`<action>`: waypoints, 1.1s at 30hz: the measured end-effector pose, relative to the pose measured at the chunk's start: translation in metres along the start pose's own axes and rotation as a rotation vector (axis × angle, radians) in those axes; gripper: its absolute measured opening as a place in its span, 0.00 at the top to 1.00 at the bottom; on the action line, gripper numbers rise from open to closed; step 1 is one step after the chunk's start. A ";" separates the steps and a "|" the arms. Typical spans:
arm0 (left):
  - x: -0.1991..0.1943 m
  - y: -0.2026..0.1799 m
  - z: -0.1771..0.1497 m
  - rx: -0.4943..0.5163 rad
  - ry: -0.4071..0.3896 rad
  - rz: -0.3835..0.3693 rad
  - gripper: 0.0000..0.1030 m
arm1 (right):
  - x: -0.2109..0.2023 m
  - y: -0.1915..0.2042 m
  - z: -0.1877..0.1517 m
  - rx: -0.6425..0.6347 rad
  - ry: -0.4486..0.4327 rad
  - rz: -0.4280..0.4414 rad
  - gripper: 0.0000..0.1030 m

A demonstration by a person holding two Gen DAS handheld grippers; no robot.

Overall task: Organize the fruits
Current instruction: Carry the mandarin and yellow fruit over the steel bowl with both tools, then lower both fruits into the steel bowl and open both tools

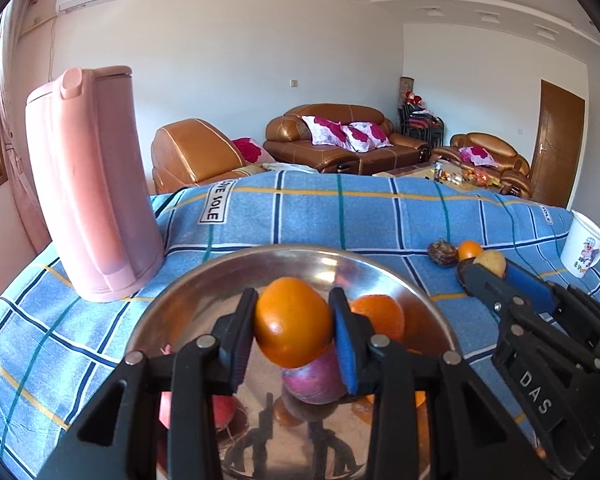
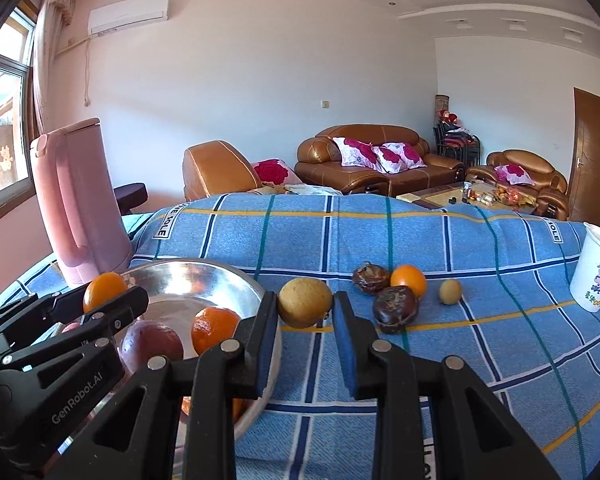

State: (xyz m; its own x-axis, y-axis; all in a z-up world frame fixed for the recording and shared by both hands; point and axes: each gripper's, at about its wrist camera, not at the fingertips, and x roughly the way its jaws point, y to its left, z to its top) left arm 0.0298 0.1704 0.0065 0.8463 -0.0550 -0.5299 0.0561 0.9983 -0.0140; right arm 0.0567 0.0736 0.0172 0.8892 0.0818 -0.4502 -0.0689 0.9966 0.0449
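My left gripper (image 1: 293,309) is shut on an orange (image 1: 292,322), held above the steel bowl (image 1: 168,304). In the bowl lie another orange (image 1: 380,316), a purple fruit (image 1: 316,382) and a red fruit (image 1: 222,408). My right gripper (image 2: 305,309) is shut on a yellow-brown fruit (image 2: 305,302), just right of the bowl (image 2: 236,280) over the blue checked cloth (image 2: 440,360). On the cloth beyond lie two dark wrinkled fruits (image 2: 370,278) (image 2: 394,310), an orange (image 2: 408,280) and a small yellowish fruit (image 2: 449,291).
A tall pink jug (image 1: 92,184) stands left of the bowl, close to its rim. A white cup (image 2: 596,276) with a cartoon print stands at the right edge of the cloth. Brown sofas and a low table fill the room behind.
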 end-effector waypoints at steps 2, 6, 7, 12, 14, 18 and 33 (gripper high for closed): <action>0.002 0.009 0.001 -0.006 0.005 0.019 0.63 | 0.004 0.009 0.002 0.001 0.001 0.014 0.71; 0.009 0.025 0.002 -0.019 0.025 0.063 0.63 | 0.014 0.026 0.004 -0.007 0.005 0.036 0.71; 0.011 0.029 0.002 -0.027 0.035 0.065 0.63 | 0.017 0.030 0.006 -0.008 0.007 0.042 0.71; 0.020 0.042 0.002 -0.051 0.079 0.089 0.63 | 0.034 0.047 0.012 0.017 0.031 0.082 0.71; 0.024 0.046 0.002 -0.061 0.098 0.090 0.63 | 0.043 0.056 0.014 0.014 0.054 0.098 0.71; 0.033 0.052 0.001 -0.083 0.147 0.098 0.63 | 0.055 0.065 0.018 0.011 0.088 0.099 0.71; 0.048 0.056 -0.003 -0.088 0.219 0.135 0.63 | 0.080 0.066 0.017 0.012 0.259 0.183 0.70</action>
State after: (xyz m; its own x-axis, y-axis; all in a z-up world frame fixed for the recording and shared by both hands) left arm 0.0723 0.2239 -0.0221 0.7079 0.0742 -0.7025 -0.1035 0.9946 0.0008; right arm 0.1310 0.1458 -0.0007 0.7176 0.2608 -0.6458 -0.2102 0.9651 0.1562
